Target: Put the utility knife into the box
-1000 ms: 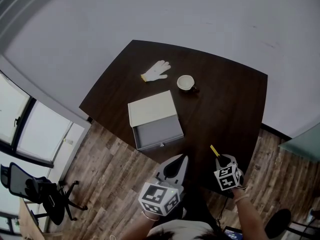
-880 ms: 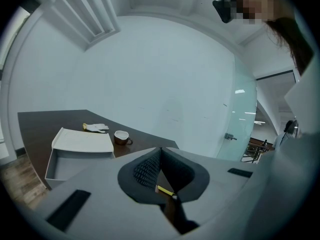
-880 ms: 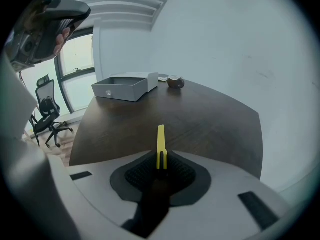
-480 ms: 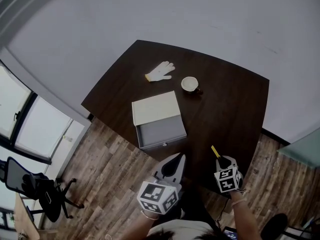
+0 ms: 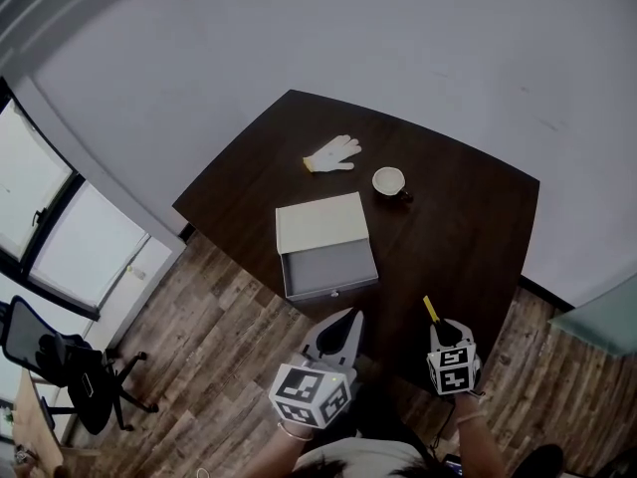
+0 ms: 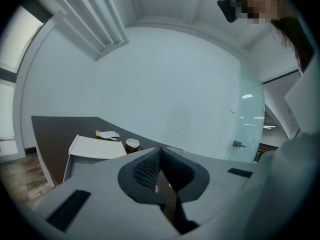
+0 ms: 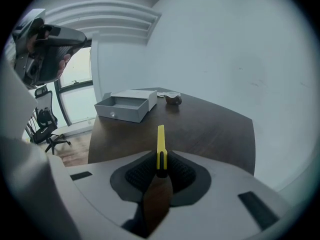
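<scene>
Clamping the yellow utility knife (image 7: 160, 144) by its near end, the right gripper (image 7: 160, 171) has its pads pressed on both sides, and the rest of the knife pokes out ahead of the fingertips. The left gripper (image 6: 159, 159) has its jaws together on nothing. This looks like the carry step: the open box (image 7: 120, 114) sits on the table (image 7: 210, 129), well ahead and to the left of the held knife. The next move calls for reaching over its tray, lowering, then releasing.

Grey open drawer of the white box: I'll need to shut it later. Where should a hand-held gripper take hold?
Probably the small knob on the grey drawer's front wall, coming from the dark table's near edge: it faces the person and looks like the only narrow part.
</scene>
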### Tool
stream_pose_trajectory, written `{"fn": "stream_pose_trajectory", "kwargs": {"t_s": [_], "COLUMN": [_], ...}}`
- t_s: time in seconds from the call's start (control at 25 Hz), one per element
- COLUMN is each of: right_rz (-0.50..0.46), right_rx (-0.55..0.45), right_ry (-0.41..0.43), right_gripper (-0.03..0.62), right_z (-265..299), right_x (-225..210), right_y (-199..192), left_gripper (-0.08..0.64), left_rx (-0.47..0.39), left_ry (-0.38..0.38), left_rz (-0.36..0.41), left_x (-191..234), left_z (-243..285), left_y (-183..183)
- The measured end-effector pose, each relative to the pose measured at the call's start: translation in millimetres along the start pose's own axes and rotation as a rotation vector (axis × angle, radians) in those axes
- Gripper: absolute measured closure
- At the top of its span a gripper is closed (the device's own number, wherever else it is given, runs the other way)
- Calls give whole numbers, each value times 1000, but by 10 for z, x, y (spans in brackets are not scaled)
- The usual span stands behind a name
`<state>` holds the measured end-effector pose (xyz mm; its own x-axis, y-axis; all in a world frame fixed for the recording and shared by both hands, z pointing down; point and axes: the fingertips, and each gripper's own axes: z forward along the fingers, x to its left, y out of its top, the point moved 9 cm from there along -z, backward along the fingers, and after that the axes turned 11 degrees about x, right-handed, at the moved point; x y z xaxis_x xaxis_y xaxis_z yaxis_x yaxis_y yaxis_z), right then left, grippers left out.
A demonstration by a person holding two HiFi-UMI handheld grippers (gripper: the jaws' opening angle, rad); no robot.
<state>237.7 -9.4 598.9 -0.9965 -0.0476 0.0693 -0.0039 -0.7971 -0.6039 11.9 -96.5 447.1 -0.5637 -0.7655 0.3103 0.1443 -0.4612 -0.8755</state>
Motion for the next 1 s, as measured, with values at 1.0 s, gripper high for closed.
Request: {"fn": "stream_pose_trajectory", "kwargs": {"t_s": [1.0], "right_rz": [-1], "right_rx": [-228], "right_ry": [-16], "right_gripper": [520], "right_z": [-703], "right_x": [310], "right_y": [822], "left_gripper": [543], "left_rx": [-80], "left_ry": [15], "left_rz": [25], "left_x": [304], "left_z": [-300], "left_y": [333]}}
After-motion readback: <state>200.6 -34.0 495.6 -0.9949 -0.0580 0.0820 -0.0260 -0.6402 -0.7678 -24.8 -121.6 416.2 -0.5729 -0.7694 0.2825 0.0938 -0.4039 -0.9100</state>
